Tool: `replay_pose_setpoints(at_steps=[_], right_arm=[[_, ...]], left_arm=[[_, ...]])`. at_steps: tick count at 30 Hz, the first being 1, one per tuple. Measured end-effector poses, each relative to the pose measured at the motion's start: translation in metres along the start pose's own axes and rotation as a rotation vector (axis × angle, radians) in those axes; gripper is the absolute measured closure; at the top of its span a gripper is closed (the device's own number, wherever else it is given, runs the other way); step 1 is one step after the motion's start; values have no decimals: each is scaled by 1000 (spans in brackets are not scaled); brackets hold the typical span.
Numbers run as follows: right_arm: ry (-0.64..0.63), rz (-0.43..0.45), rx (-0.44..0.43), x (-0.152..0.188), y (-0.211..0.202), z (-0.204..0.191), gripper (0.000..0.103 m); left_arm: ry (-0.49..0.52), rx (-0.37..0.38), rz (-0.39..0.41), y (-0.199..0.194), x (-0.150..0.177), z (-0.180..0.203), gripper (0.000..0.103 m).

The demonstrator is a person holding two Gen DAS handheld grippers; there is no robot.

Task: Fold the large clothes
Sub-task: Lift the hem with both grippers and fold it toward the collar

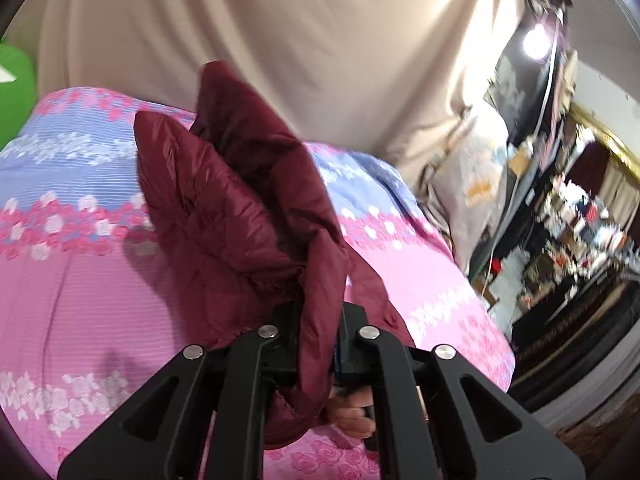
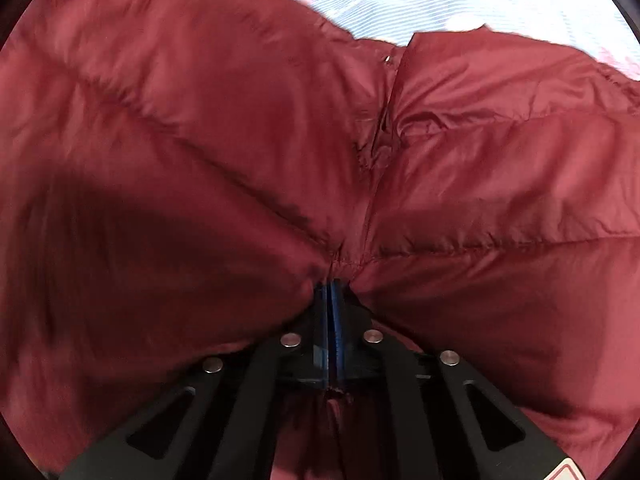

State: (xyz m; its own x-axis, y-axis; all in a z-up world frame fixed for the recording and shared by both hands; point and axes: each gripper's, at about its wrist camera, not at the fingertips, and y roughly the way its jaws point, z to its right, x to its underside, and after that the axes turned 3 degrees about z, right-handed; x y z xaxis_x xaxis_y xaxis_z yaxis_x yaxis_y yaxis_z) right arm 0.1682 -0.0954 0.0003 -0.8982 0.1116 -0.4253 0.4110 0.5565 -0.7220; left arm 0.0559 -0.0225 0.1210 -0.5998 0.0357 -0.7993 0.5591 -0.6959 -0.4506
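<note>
A dark red quilted puffer jacket (image 1: 224, 208) is lifted off a bed with a pink and blue floral sheet (image 1: 72, 264). My left gripper (image 1: 318, 320) is shut on a bunched fold of the jacket, which rises up and to the left from the jaws. In the right wrist view the same jacket (image 2: 200, 128) fills nearly the whole picture. My right gripper (image 2: 332, 284) is shut on a seam of it, with the fabric puckered around the fingertips. A strip of the sheet (image 2: 460, 4) shows at the top right.
A beige curtain (image 1: 280, 32) hangs behind the bed. A green object (image 1: 14, 92) sits at the far left. Cluttered shelves and a bright lamp (image 1: 536, 42) stand to the right of the bed. A hand (image 1: 352, 416) shows under the left gripper.
</note>
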Motion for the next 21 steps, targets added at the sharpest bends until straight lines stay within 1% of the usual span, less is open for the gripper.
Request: replay_pose_setpoints(at_steps=[2, 4, 6, 7, 8, 9, 10, 11, 12, 14, 15, 17, 21], right_arm=[[18, -6, -27, -1, 4, 3, 98], [46, -5, -63, 0, -3, 10, 99], [99, 23, -109, 1, -22, 24, 97], [118, 62, -127, 5, -42, 34, 97], [134, 101, -121, 8, -61, 44, 97], [147, 132, -108, 11, -76, 52, 96], [177, 181, -77, 17, -100, 68, 96], [202, 220, -35, 23, -118, 81, 96], [233, 266, 34, 31, -141, 98, 96], [285, 309, 120, 43, -165, 121, 95], [315, 322, 147, 51, -176, 135, 95], [356, 314, 161, 62, -180, 149, 95], [371, 286, 125, 69, -162, 151, 97]], left_arm=[[15, 3, -19, 10, 3, 7, 95], [18, 23, -34, 17, 4, 12, 95], [32, 34, -46, 21, 5, 18, 95], [44, 35, -51, 23, 5, 22, 95], [59, 37, -57, 25, 5, 26, 95], [75, 43, -66, 29, 6, 32, 95], [83, 51, -75, 33, 7, 36, 95], [93, 61, -85, 39, 7, 40, 95], [103, 74, -97, 44, 9, 45, 96], [123, 99, -125, 57, 12, 53, 96], [131, 108, -139, 64, 14, 57, 96], [145, 134, -181, 81, 19, 66, 96], [178, 171, -259, 112, 33, 85, 96]])
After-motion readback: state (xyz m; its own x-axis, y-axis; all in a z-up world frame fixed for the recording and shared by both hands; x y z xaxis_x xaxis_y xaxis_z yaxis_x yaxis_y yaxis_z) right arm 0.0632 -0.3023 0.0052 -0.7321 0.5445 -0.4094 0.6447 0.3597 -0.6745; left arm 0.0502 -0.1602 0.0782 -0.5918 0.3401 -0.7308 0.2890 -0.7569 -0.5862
